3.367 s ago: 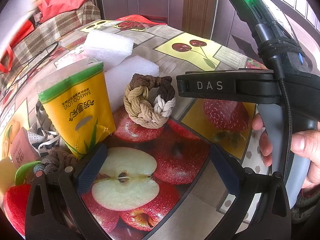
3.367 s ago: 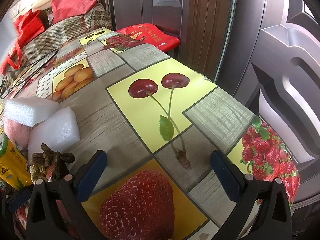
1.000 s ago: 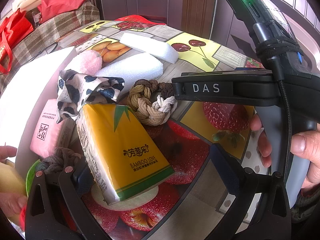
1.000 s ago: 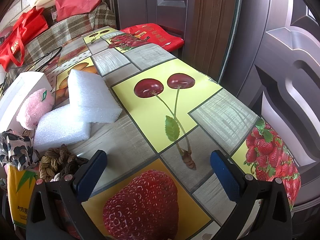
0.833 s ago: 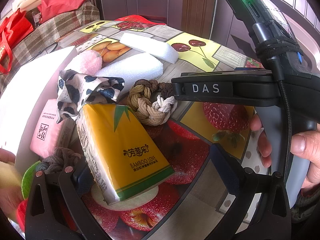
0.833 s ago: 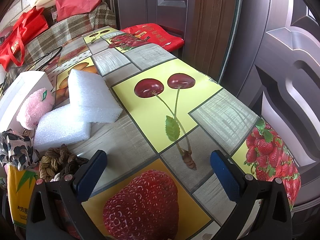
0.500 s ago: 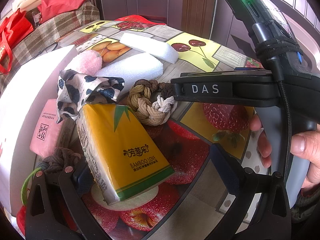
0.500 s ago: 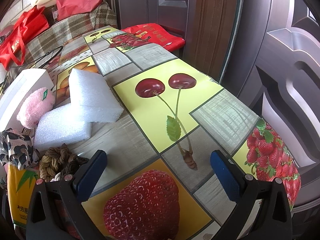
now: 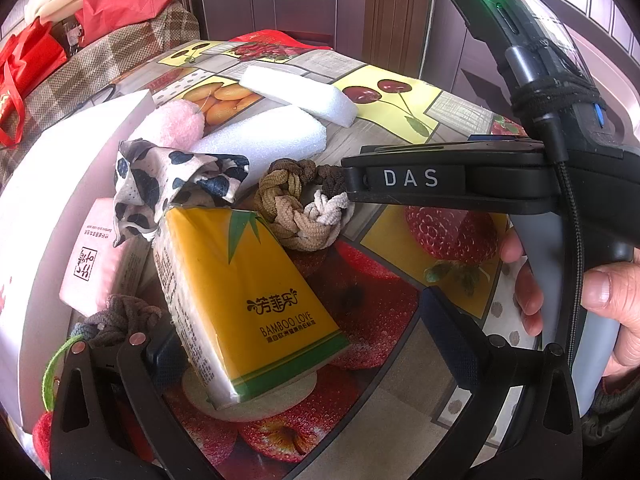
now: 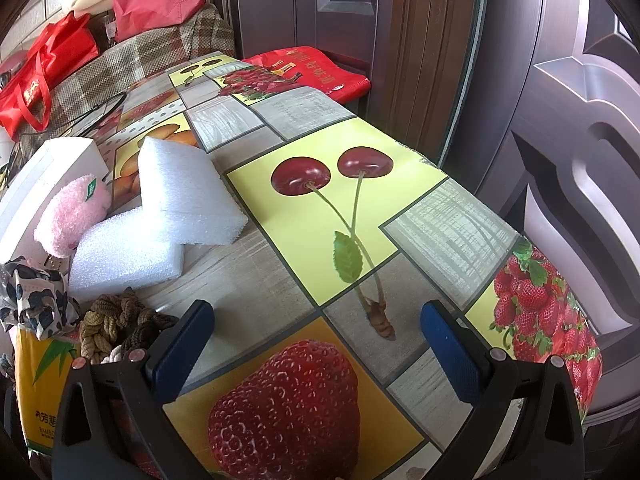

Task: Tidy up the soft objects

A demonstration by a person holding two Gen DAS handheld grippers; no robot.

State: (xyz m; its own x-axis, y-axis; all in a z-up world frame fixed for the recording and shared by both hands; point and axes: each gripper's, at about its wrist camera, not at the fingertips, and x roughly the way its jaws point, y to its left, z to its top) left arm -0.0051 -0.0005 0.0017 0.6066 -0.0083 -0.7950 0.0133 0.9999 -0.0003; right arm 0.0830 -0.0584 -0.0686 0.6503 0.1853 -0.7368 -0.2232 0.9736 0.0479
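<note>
A yellow tissue pack lies flat on the fruit-print table, between the fingers of my open, empty left gripper. Behind it sit a braided brown-and-cream ring, a spotted cloth, a pink plush ball, two white foam blocks and a pink tissue pack. A dark braided tie lies by my left finger. My right gripper is open and empty over a printed strawberry. The foam blocks, plush ball and braided ring lie to its left.
A large white box stands at the left of the pile. The right gripper's body and the hand holding it fill the right side of the left wrist view. Red bags and a plaid seat lie beyond the table. A door stands behind the table's far edge.
Since 3.4 s ago the tissue pack has gone from upright to flat and a white box, cloth and plush ball appeared. In the last second the white box moved closer at left.
</note>
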